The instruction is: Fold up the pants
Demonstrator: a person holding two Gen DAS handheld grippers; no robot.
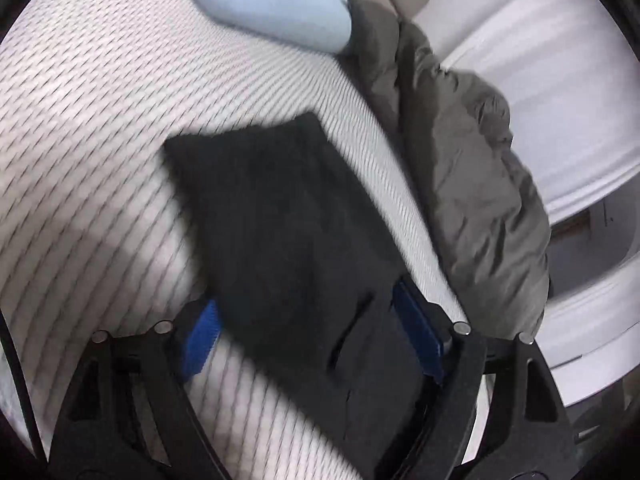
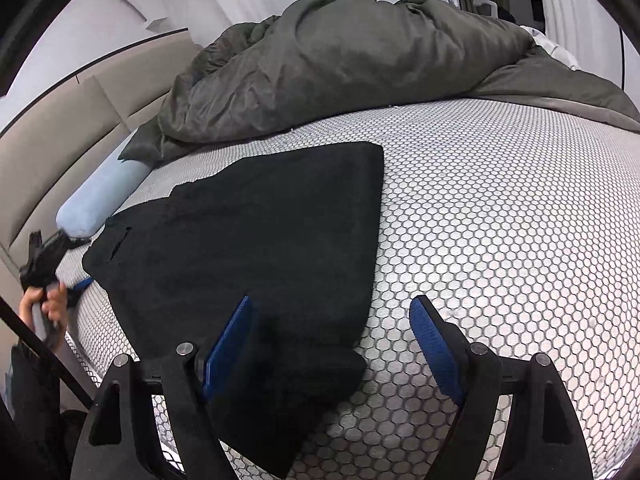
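We see both claws open and empty, the left gripper (image 1: 316,340) astride the waistband end of the pants (image 2: 256,240), the right gripper (image 2: 332,344) astride their near edge, with the long axis running between them.

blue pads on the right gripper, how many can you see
2: one blue pad over the black pants, the other blue pad over the bare honeycomb mattress. None seem hidden.
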